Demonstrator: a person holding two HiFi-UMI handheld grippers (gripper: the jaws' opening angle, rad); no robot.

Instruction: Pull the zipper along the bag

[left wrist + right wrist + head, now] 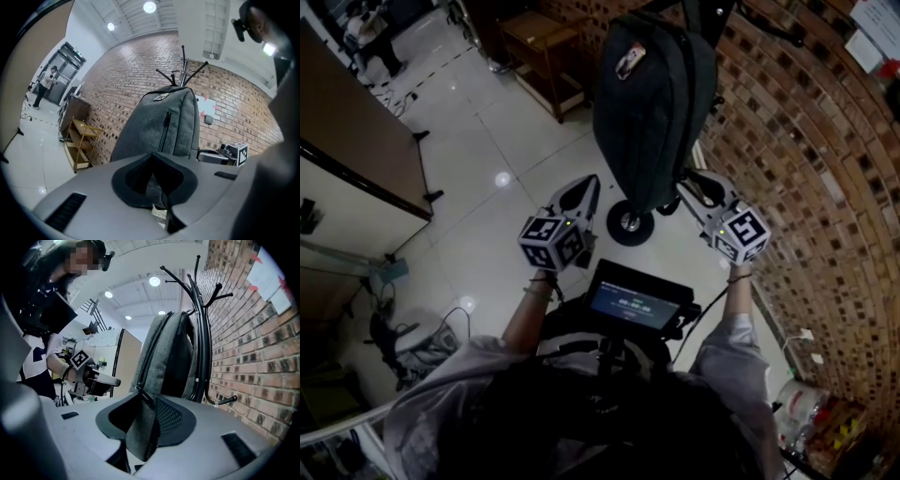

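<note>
Closest to the lens, a small screen (635,305) is carried at the person's chest. Beyond it the grey bag (652,94) is hung upright from a black coat stand (201,333) beside a brick wall (806,187); its cloth looks soft and plain. Its lower part is pinched by the left gripper (157,194), whose jaws are closed on the fabric. The right gripper (140,427) is held with jaws spread around the zippered edge, and the zipper pull (139,391) just above them is not gripped. Taking the pull is judged to be the step in hand. Next, it must be clamped and drawn along the track while the bag is steadied.
</note>
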